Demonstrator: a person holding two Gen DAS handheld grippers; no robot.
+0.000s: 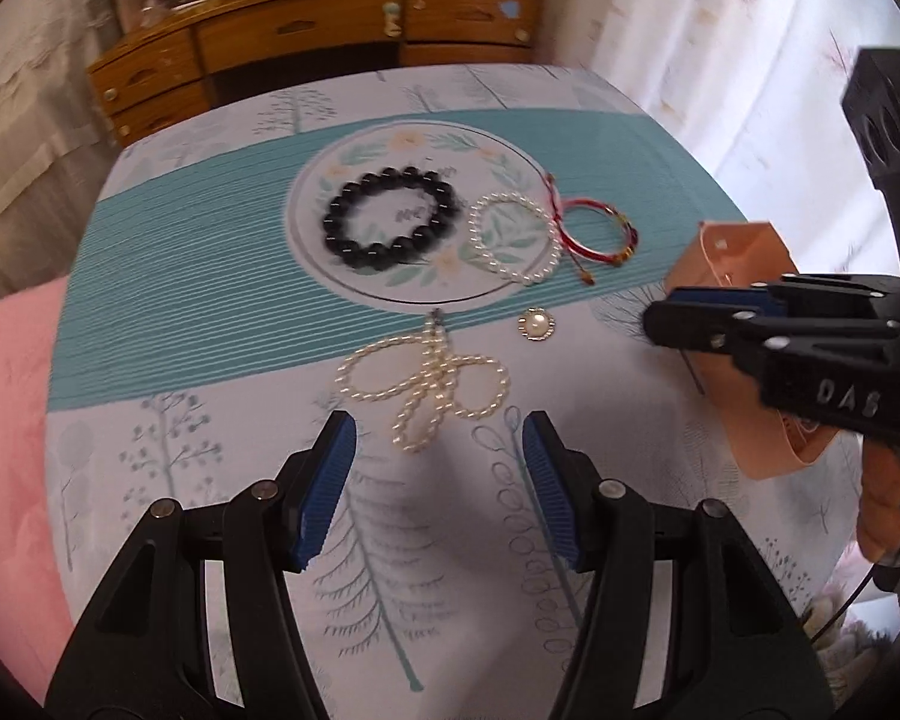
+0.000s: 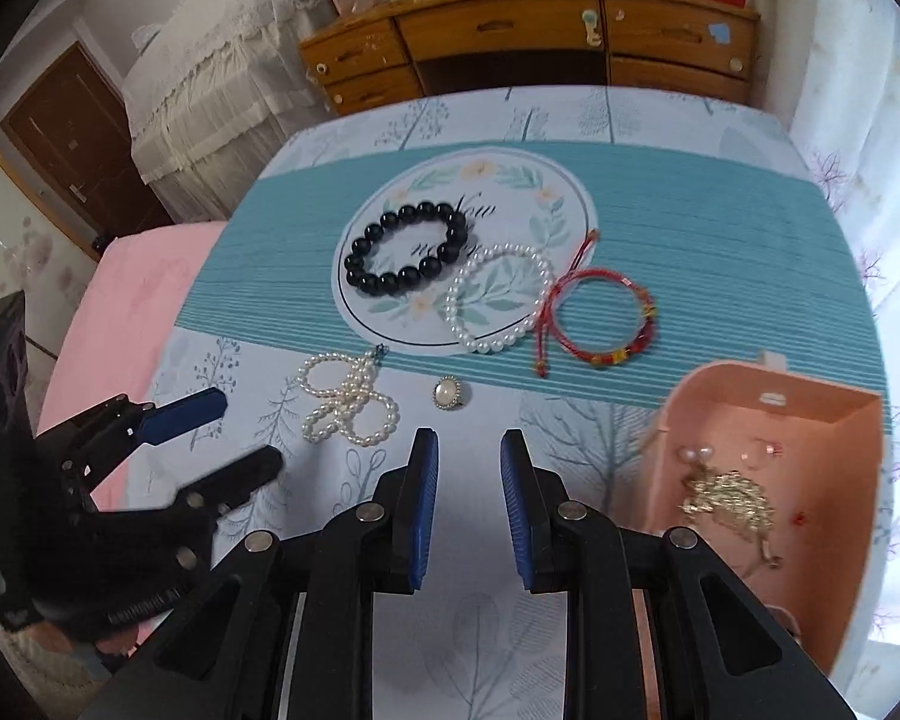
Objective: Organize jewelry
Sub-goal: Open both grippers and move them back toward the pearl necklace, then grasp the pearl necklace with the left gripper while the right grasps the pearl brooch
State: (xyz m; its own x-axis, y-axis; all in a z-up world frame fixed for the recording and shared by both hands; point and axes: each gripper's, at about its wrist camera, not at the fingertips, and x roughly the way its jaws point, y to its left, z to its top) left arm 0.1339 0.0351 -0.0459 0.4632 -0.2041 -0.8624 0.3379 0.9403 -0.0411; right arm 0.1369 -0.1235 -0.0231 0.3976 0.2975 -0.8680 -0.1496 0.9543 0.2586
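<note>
A looped pearl necklace (image 1: 424, 381) lies just ahead of my open, empty left gripper (image 1: 438, 438); it also shows in the right wrist view (image 2: 348, 399). A pearl ring (image 1: 536, 324) (image 2: 448, 392) lies to its right. Further back lie a black bead bracelet (image 1: 390, 217) (image 2: 407, 247), a white pearl bracelet (image 1: 515, 238) (image 2: 498, 298) and a red cord bracelet (image 1: 600, 228) (image 2: 606, 318). A pink jewelry box (image 2: 768, 480) holds a gold chain (image 2: 729, 495) and small pieces. My right gripper (image 2: 468, 450) is open and empty, left of the box.
The table (image 1: 210, 276) has a teal and white patterned cloth. A wooden dresser (image 2: 528, 42) stands behind it. Pink bedding (image 1: 6, 420) lies at the left. White curtains (image 1: 720, 30) hang at the right. The right gripper (image 1: 660, 318) shows over the box (image 1: 744, 252) in the left wrist view.
</note>
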